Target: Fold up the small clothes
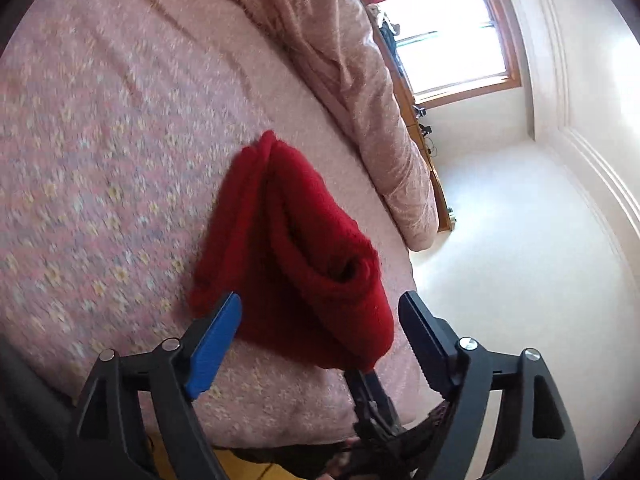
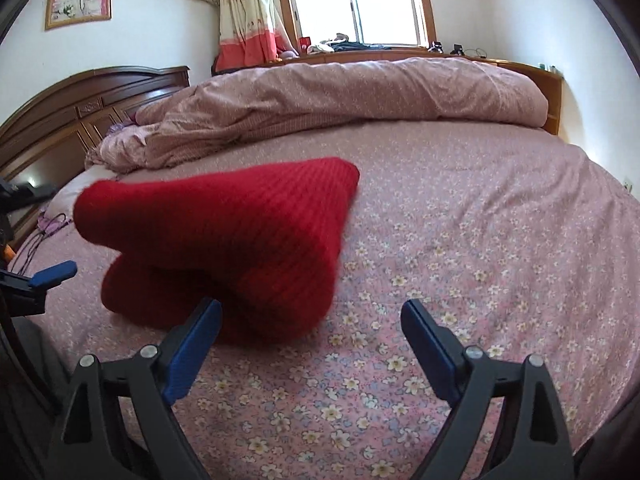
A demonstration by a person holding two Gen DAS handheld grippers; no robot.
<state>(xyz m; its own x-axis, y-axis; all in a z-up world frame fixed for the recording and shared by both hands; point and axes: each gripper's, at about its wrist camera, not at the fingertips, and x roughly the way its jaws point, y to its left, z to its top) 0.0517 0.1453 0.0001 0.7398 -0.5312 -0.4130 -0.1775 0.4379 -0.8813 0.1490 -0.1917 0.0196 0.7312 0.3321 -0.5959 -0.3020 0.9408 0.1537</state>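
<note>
A red knitted garment [image 1: 292,248] lies folded in a thick bundle on the pink floral bedsheet [image 1: 92,160]. My left gripper [image 1: 320,312] is open, with the near end of the bundle between its fingers, not pinched. In the right wrist view the same red garment [image 2: 224,244] lies on the sheet [image 2: 460,240], blurred at its edges. My right gripper [image 2: 312,316] is open just in front of the bundle, its left fingertip [image 2: 208,312] at the garment's near edge. The left gripper's blue fingertip [image 2: 56,272] shows at the far left.
A rolled pink duvet [image 2: 340,96] lies along the far side of the bed. A dark wooden headboard [image 2: 80,100] is at the left, with cables [image 2: 48,224] on the sheet near it. A window [image 2: 356,0] and a cluttered ledge lie behind. The bed edge and pale floor [image 1: 520,280] are at the right.
</note>
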